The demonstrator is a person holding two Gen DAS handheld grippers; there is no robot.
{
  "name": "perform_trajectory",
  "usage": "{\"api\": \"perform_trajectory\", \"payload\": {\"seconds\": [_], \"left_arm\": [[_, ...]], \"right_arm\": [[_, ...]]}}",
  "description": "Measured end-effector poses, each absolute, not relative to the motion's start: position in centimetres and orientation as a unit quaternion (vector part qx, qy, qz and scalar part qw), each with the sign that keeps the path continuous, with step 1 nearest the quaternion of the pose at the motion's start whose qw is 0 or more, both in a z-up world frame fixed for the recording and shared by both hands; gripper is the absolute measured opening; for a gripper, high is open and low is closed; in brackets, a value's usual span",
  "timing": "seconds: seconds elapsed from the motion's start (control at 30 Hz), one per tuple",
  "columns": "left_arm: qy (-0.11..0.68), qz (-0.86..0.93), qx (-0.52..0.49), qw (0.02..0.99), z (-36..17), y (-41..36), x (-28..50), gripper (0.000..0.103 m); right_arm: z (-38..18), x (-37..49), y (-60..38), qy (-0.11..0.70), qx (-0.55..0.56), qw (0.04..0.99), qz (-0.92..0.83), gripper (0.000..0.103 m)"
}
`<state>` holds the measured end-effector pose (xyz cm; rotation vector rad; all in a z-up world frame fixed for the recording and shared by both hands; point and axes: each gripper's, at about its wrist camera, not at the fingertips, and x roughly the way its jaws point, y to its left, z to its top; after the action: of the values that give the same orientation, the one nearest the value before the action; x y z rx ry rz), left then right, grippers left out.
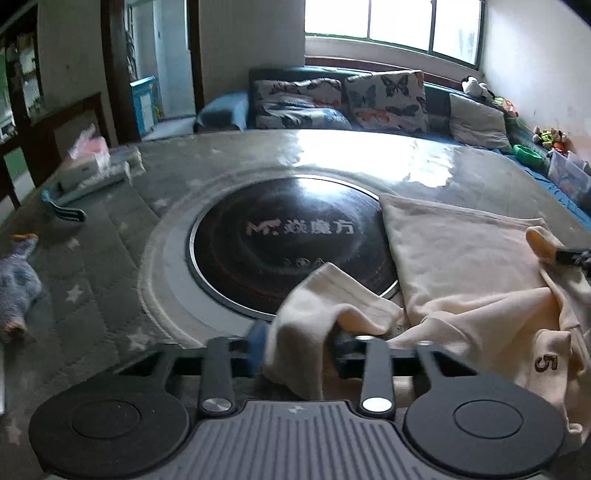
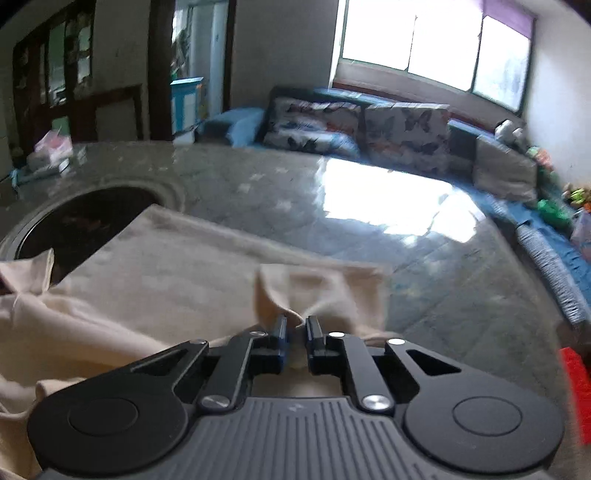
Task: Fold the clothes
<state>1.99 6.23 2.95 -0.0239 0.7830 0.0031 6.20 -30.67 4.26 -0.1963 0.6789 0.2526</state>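
A cream garment (image 1: 461,266) is spread over a glossy grey table (image 1: 332,155), partly covering a round black cooktop (image 1: 284,251) set into it. Its cuff is clamped in the left gripper (image 1: 299,347); a pinch of its edge is clenched in the right gripper (image 2: 295,332). Behind the table, butterfly-print cushions (image 1: 388,99) are lined along a blue sofa (image 1: 221,110) under a bright window (image 1: 391,22).

Cream garment (image 1: 461,258): soft matt cloth; table (image 1: 332,155): glossy; cooktop (image 1: 288,236): glossy glass.
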Motion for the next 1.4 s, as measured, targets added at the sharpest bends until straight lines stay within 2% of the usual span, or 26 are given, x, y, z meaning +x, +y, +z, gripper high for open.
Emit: {"api": "perform_trajectory", "payload": {"seconds": [0.03,0.13,0.37,0.5,0.7,0.77,0.83,0.9,1.07,1.2,1.4], "left_arm": [[0.384,0.003,-0.013,0.923,2.8,6.3,2.1,0.015],[0.385,0.008,-0.02,0.923,2.5,6.6,2.0,0.01],[0.375,0.026,-0.029,0.926,2.8,7.9,1.0,0.009],[0.375,0.031,-0.03,0.926,2.9,8.3,0.7,0.009],[0.379,0.034,-0.026,0.924,3.1,8.1,0.3,0.01],[0.379,0.036,-0.025,0.924,3.1,8.2,0.2,0.011],[0.38,0.04,-0.024,0.924,3.2,8.2,0.1,0.012],[0.38,0.045,-0.025,0.924,3.3,8.3,-0.1,0.018],[0.359,0.038,-0.011,0.933,4.9,7.9,-1.5,0.021],[0.329,0.001,0.002,0.944,6.6,6.1,-2.9,0.032],[0.306,-0.081,0.012,0.948,7.9,2.8,-4.1,0.035]], "right_arm": [[4.8,5.9,-31.2,0.322,-0.099,0.935,0.114,0.008],[6.4,5.0,-33.3,0.297,-0.107,0.945,0.081,0.007],[8.6,2.8,-41.2,0.267,-0.092,0.958,-0.046,0.007],[7.6,2.6,-45.3,0.295,-0.064,0.948,-0.106,0.008],[7.0,1.6,-47.1,0.31,-0.041,0.941,-0.128,0.015],[7.1,1.0,-46.4,0.312,-0.036,0.944,-0.096,0.019],[7.1,0.8,-44.9,0.317,-0.037,0.946,-0.058,0.032],[7.1,0.4,-43.1,0.32,-0.038,0.947,-0.016,0.036],[7.1,-0.9,-38.3,0.329,-0.047,0.939,0.094,0.036],[8.0,-2.1,-34.8,0.326,-0.069,0.928,0.167,0.036],[9.0,-3.7,-30.2,0.327,-0.105,0.902,0.262,0.036]]}}
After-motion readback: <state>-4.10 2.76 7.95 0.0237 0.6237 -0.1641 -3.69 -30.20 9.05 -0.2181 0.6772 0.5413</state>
